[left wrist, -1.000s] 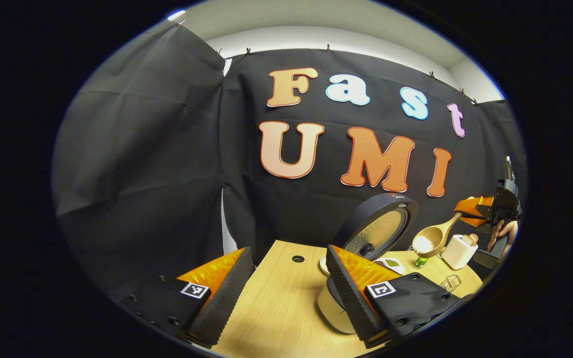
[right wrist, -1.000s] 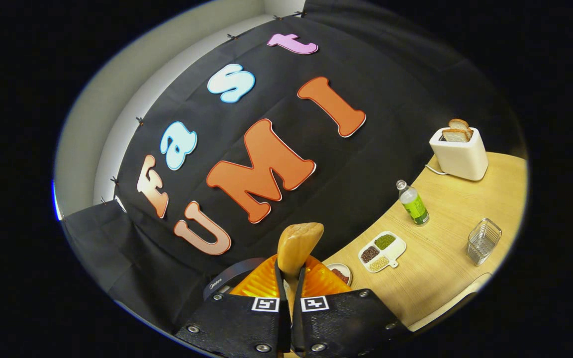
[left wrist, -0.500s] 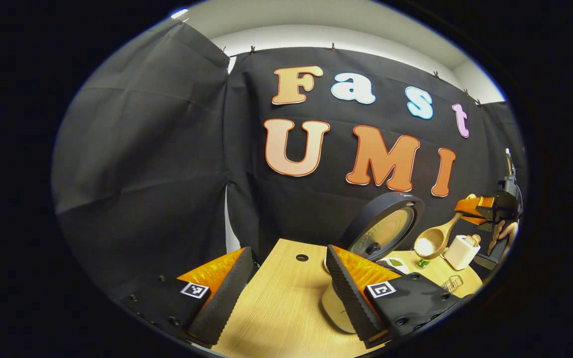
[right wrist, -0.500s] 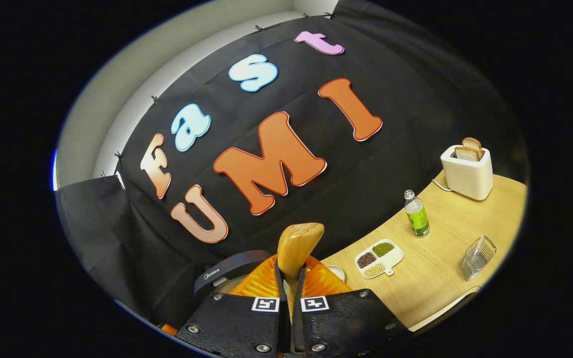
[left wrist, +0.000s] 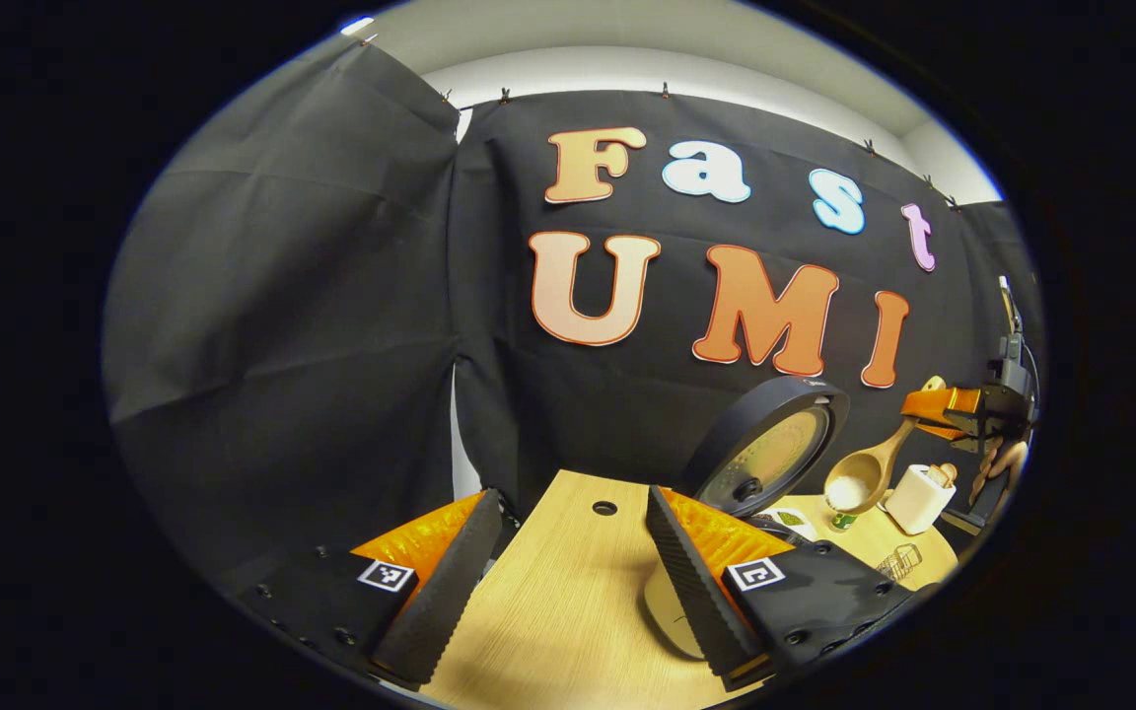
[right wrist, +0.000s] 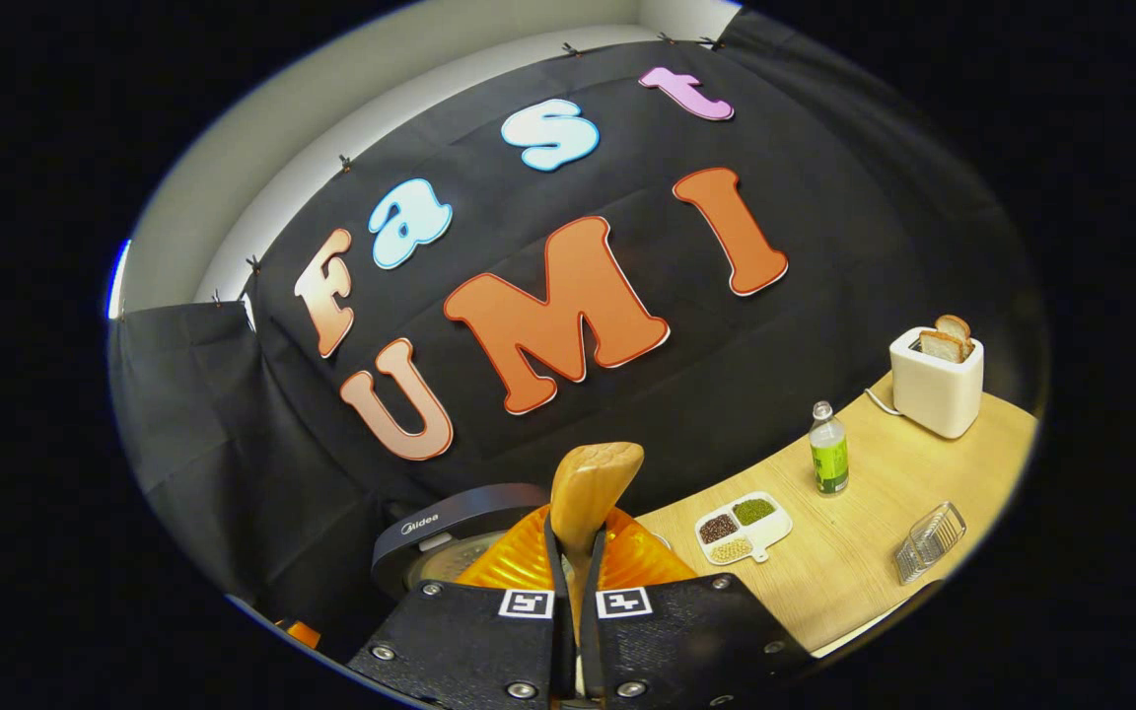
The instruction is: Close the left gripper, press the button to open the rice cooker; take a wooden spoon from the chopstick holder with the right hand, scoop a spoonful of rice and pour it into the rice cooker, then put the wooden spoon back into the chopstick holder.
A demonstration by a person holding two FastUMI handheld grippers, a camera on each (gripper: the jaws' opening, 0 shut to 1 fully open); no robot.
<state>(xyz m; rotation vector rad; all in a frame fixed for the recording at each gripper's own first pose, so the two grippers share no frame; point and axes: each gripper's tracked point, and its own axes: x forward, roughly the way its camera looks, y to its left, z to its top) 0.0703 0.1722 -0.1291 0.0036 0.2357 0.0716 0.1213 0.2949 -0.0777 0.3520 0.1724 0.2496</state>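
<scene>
Between the closed fingers of the right gripper [right wrist: 576, 552] sits the wooden spoon [right wrist: 590, 485], its rice-filled bowl held up beside the raised lid of the rice cooker [left wrist: 767, 446], while the left gripper [left wrist: 568, 572] hangs open and empty above the table [left wrist: 568, 602], with the chopstick holder [right wrist: 929, 541] well apart at the table's right.

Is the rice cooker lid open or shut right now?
Open. In the left gripper view the rice cooker lid stands raised, its inner plate facing the camera, beside the wooden spoon.
</scene>
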